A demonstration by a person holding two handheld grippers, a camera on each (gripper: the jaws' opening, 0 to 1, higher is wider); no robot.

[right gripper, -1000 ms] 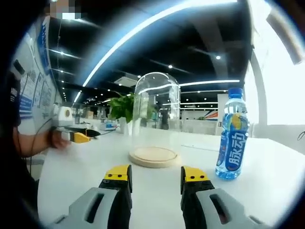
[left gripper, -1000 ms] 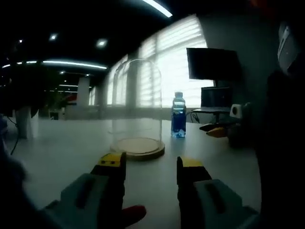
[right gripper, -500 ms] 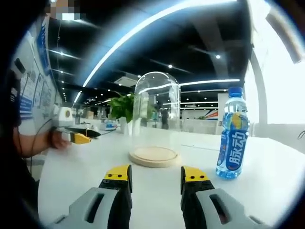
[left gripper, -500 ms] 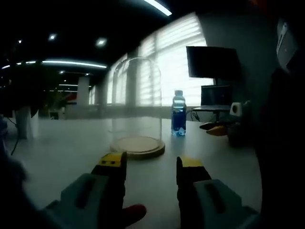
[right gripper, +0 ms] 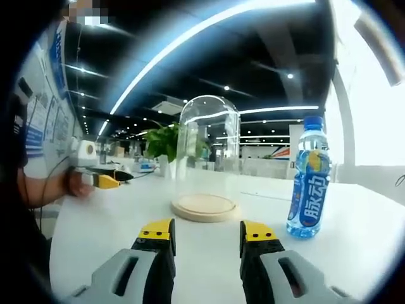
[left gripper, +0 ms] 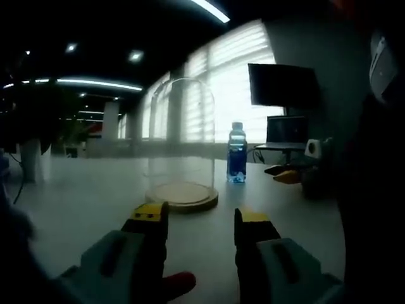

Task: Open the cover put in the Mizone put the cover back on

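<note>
blue mizone bottle [right gripper: 309,180] label "脉动" | glass cover [right gripper: 209,152] on wooden base [right gripper: 205,207] | both hand-held grippers agape, empty

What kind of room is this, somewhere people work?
Most likely an open-plan office. Long strip ceiling lights run overhead, a dark computer monitor stands by the blinded windows, and a green potted plant sits behind the clear glass dome on the white table.

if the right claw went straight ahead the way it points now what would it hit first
Most likely the round wooden base under the glass cover, dead ahead of the open right claw. The white table between them looks free. The Mizone bottle stands off to the side.
</note>
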